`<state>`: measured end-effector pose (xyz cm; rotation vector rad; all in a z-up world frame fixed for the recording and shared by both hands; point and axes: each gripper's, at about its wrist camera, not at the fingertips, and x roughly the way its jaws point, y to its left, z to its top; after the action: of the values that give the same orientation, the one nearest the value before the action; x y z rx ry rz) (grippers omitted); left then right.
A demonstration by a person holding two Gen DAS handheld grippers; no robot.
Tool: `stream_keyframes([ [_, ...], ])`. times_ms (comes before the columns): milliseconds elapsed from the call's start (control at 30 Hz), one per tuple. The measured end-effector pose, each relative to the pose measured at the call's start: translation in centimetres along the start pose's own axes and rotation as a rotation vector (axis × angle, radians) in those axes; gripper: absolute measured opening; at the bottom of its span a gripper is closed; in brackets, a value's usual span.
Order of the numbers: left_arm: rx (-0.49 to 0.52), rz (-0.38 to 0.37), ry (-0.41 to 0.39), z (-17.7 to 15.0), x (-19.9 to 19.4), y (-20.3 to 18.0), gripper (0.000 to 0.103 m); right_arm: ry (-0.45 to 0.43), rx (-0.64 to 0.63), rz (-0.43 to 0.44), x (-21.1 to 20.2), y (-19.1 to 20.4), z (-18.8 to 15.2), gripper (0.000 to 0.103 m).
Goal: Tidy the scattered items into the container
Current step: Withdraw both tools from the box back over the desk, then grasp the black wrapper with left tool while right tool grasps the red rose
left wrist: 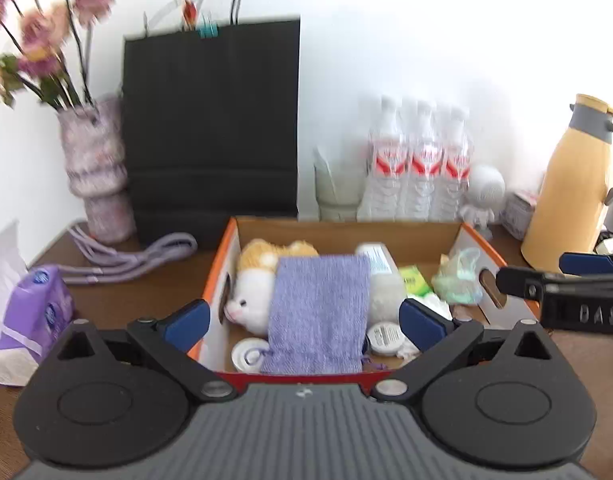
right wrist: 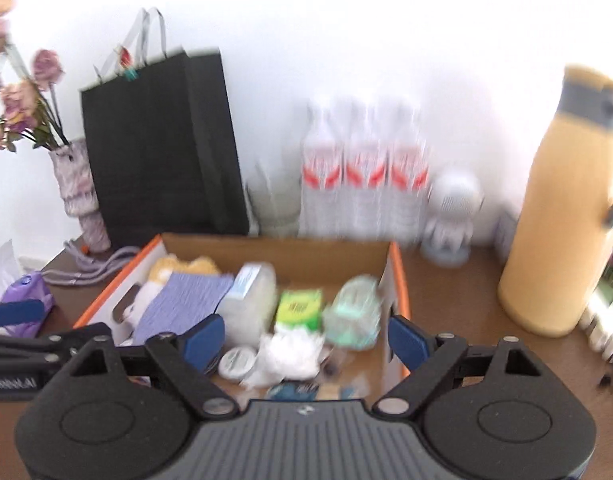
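Note:
An open cardboard box with orange edges sits on the brown table. Inside lie a purple knitted pouch, a white and yellow plush cat, a white bottle, a green packet, a pale green bag, small round tins and white tissue. My left gripper is open and empty above the box's near side. My right gripper is open and empty above the box's right half; it also shows in the left wrist view.
Behind the box stand a black paper bag, a vase of pink flowers, water bottles, a white figurine and a yellow thermos. A purple tissue pack and a lilac cord lie left.

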<state>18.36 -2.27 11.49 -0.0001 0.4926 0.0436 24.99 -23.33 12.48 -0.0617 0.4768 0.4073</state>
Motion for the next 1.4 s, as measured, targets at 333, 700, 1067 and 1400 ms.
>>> stream_keyframes([
  [333, 0.035, -0.032, -0.159, -6.3, -7.7, -1.1, 0.103, -0.058, 0.082, 0.007, -6.4, -0.7, -5.0, 0.088],
  [700, 0.090, -0.235, -0.038, -13.9, -10.8, -1.3, 0.086, 0.093, 0.091, -0.033, -10.3, -2.4, -13.7, 0.087],
  [1067, 0.206, -0.432, 0.127, -11.2, 0.1, -7.5, 0.057, 0.221, 0.013, -0.037, 2.1, -3.0, -9.8, 0.056],
  [1400, 0.227, -0.454, 0.160, -11.3, 1.5, -9.1, 0.017, 0.139, 0.140, -0.034, -1.4, -6.3, -10.1, 0.043],
])
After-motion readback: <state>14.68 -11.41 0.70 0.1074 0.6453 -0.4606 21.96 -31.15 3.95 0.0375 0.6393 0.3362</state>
